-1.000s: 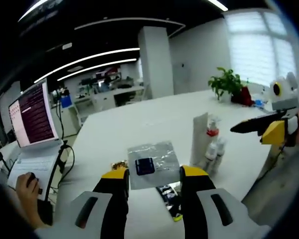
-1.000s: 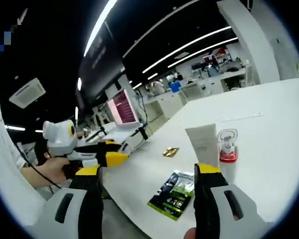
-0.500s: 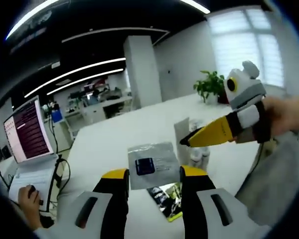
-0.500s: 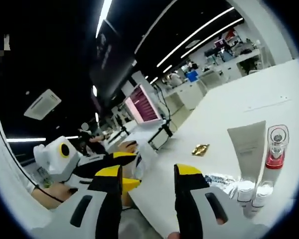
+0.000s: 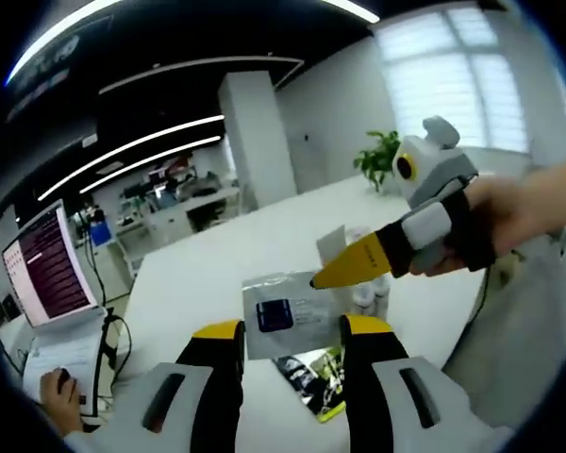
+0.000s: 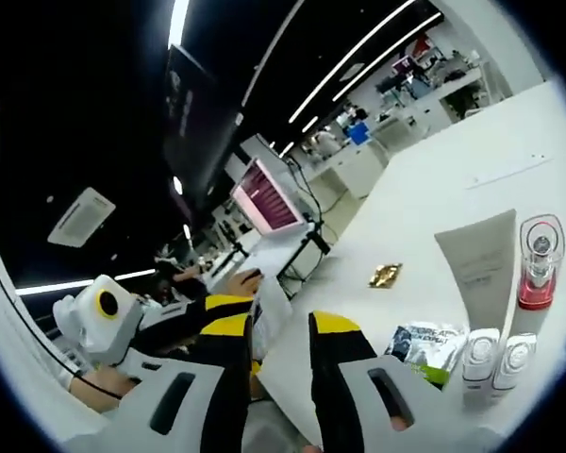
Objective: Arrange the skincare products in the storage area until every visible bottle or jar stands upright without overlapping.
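White tabletop (image 6: 509, 151) is carrying your products: the tube (image 6: 476, 264), the red-based pump bottle (image 6: 539, 262) and two small bottles (image 6: 495, 357) are standing upright, while sachets (image 5: 288, 307) are lying flat. Your left gripper (image 5: 292, 332) is gaping empty; your right gripper (image 6: 275, 326) is hanging narrowly parted, holding nothing. Little seems left.

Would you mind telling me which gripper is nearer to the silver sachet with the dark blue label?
Right. The right gripper has its yellow tip at the silver sachet, over its right edge. The left gripper sits just short of the sachet's near edge.
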A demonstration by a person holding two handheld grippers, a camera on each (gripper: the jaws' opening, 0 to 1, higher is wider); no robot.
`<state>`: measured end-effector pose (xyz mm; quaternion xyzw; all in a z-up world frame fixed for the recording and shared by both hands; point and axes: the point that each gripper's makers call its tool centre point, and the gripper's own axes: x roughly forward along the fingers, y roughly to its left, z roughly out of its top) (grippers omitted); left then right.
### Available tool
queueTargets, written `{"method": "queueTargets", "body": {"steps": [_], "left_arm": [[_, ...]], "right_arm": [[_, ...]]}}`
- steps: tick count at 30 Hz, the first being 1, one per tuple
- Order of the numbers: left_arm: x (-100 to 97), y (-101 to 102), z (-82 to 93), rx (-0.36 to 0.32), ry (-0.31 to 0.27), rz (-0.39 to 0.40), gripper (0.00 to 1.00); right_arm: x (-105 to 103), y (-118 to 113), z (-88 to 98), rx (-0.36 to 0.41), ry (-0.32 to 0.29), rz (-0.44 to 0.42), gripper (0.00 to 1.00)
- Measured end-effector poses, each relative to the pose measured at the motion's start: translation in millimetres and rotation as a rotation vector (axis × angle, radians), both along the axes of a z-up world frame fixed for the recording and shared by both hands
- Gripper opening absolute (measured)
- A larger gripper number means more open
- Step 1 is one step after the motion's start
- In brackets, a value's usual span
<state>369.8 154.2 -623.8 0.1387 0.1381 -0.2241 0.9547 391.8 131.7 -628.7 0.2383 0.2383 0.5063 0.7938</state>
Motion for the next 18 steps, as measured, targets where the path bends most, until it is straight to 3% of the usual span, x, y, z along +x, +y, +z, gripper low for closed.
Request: {"method": "queueTargets", "body": {"steps": [6,7,10,14,18], "left_arm": [[-0.9,-2.1,1.0,-0.028,0.007,-0.012,0.39],[-1.6,-5.8,2.8,-0.067,0.006,-0.036,0.39],[-1.2,1.6,0.2,-0.070,0.018,-0.021,0.25],[-0.4,5.8,-3.9,-0.109,0.034,-0.019,0.35],[-1.0,8.1,-9.3,-0.122,0.056,-0.012,0.34]], "right_arm": [[0.9,4.8,-2.0,0.023,0.023,0.014,0.09],[1.7,4.5,-2.0,0.023,0.020,0.011,0.04],[2.0,3.4,2.1,0.049,0.012,0.005,0.01],[3.9,-0.1,2.4,0.073,0.031,-0.011,0.01],[5.7,-2.4,-2.5,0.055,0.037,-0.017,0.01]]}}
